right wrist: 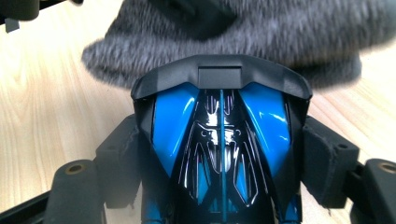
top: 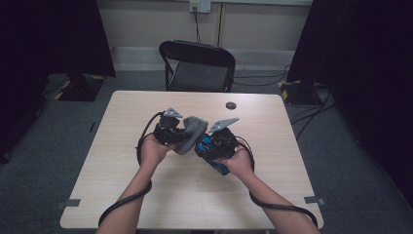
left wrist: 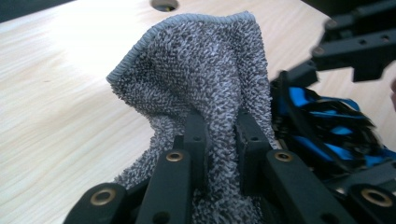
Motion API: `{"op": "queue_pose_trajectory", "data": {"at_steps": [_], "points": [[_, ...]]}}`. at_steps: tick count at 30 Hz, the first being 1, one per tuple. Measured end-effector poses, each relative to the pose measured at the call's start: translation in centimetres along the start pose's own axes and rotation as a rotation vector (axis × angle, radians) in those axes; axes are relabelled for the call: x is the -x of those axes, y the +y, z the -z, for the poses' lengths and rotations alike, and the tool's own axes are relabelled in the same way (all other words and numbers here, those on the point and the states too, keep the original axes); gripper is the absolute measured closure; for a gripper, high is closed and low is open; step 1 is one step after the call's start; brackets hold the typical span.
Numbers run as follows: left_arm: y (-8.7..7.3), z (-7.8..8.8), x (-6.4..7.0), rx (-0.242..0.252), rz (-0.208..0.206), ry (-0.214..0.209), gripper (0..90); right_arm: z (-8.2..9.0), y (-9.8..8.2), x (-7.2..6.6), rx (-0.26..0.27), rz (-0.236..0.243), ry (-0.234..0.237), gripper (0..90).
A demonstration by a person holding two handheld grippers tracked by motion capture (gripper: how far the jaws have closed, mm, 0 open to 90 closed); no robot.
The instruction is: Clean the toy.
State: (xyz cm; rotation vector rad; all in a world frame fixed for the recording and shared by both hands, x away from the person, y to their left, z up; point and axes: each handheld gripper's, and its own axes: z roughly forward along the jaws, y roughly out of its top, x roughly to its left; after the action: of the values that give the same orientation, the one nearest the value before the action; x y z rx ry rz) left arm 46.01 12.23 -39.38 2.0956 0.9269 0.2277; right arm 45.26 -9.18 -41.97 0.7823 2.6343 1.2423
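Observation:
My left gripper (top: 171, 127) is shut on a grey terry cloth (top: 191, 132), whose pile bunches up between the two black jaws (left wrist: 218, 126) and stands up above them (left wrist: 201, 70). My right gripper (top: 216, 139) is shut on a glossy blue and black toy car (top: 210, 147), with its pads (right wrist: 327, 158) pressed against the car's sides (right wrist: 219, 140). The cloth (right wrist: 243, 37) lies against the car's front end. Both hands hold their grippers close together above the middle of the table. In the left gripper view the car (left wrist: 327, 135) sits just to the right of the cloth.
The light wooden table (top: 146, 195) has a round dark cable hole (top: 231, 105) near its far edge. A black folding chair (top: 199, 66) stands behind the table. Cables trail from both grippers toward the near edge.

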Motion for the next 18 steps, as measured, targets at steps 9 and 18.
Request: {"op": "queue_pose_trajectory", "data": {"at_steps": [9, 18], "points": [[-0.05, 0.09, 0.57, -0.019, -0.024, -0.009, 78.1, 0.20, 0.04, 0.13, -0.004, 0.005, -0.011, 25.9], [-0.87, 0.44, 0.86, -0.021, -0.030, -0.029, 78.0, 0.11, -0.01, 0.42, -0.009, -0.003, -0.021, 25.9]]}}
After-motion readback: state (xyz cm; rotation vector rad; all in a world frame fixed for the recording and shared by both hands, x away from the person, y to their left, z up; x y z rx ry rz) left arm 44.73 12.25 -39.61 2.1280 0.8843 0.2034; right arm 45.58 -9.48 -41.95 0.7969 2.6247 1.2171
